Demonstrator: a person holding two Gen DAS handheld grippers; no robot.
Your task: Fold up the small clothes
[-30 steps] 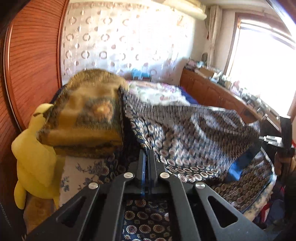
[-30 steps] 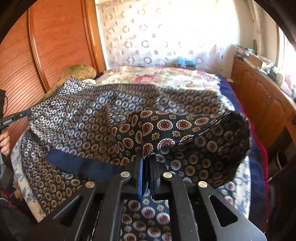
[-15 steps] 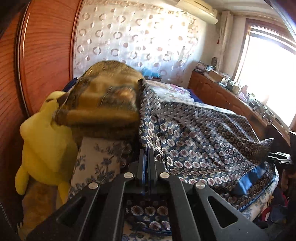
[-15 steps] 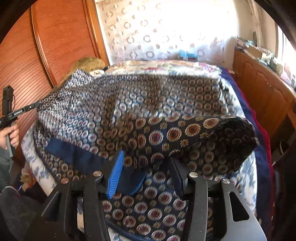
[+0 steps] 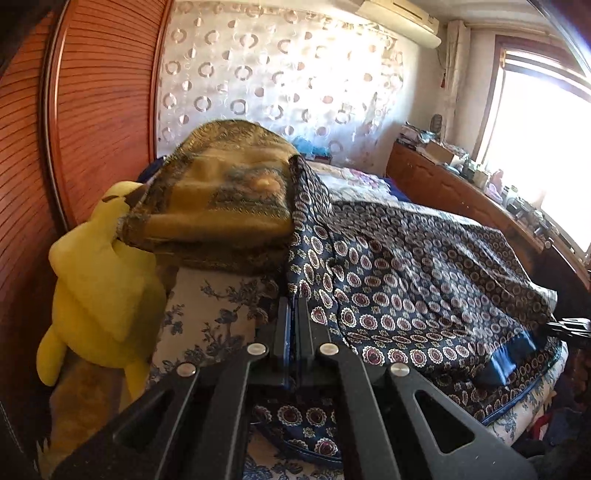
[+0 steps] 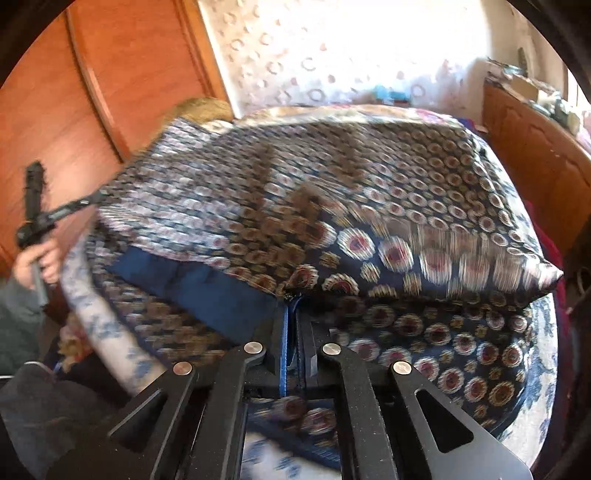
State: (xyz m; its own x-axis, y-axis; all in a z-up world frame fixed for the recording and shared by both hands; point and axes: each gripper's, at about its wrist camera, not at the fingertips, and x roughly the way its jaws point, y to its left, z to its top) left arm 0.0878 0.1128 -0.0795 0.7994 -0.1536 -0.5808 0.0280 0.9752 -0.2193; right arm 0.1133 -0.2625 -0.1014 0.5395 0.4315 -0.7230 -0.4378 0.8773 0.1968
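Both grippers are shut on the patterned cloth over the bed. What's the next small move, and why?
Probably carry both corners forward together and lay them on the far edge. The left gripper and right gripper each pinch the navy patterned garment, which sags raised between them over the bed, its blue hem hanging loose.

Bedroom. Reddish wood wardrobe door (image 5: 92, 122) with fine horizontal ribbing fills the 9 to 11 o'clock side of the left wrist view. Back wall at 12 o'clock is covered by a sheer white curtain (image 5: 273, 74) with a ring pattern. White air-conditioner unit (image 5: 400, 16) sits high on the wall at 1 o'clock. Bright window (image 5: 546, 140) at 2 o'clock, overexposed, strong daylight. Low wooden cabinet (image 5: 454, 192) runs under it, top cluttered with small items too small to tell. Bed (image 5: 207, 314) with blue floral sheet occupies the centre. Floor not visible.
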